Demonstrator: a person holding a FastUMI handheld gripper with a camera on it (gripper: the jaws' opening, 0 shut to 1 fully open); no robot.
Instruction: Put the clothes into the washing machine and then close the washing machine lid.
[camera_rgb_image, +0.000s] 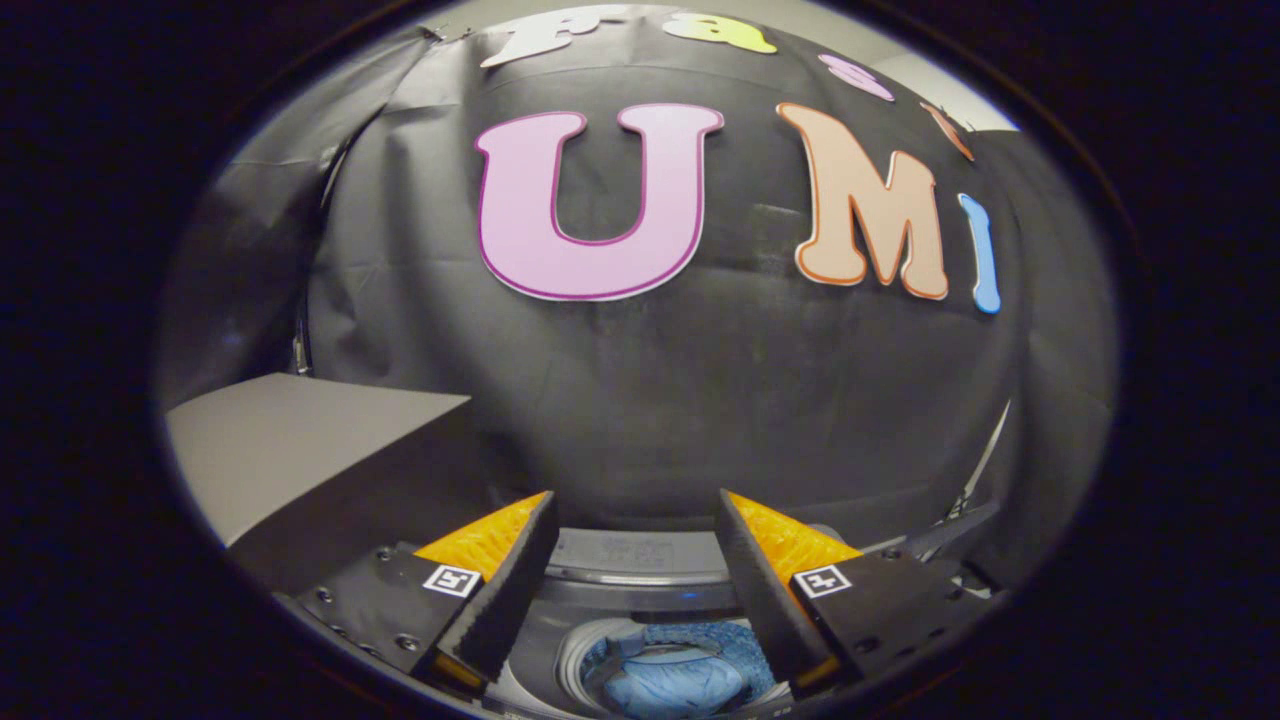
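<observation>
My gripper (636, 515) hangs open above the washing machine (640, 560), with nothing between its fingers. Down below, between the fingers, the round drum opening shows blue clothes (672, 672) lying inside it. The machine's grey back panel (640, 552) runs across just beyond the drum, between the fingertips. The lid is hidden from me.
A grey tabletop (290, 450) stands to the left of the machine, its dark side dropping toward the left finger. The black cloth wall (640, 400) rises close behind the machine. A thin pole and a dark bar (975, 495) lean at the right.
</observation>
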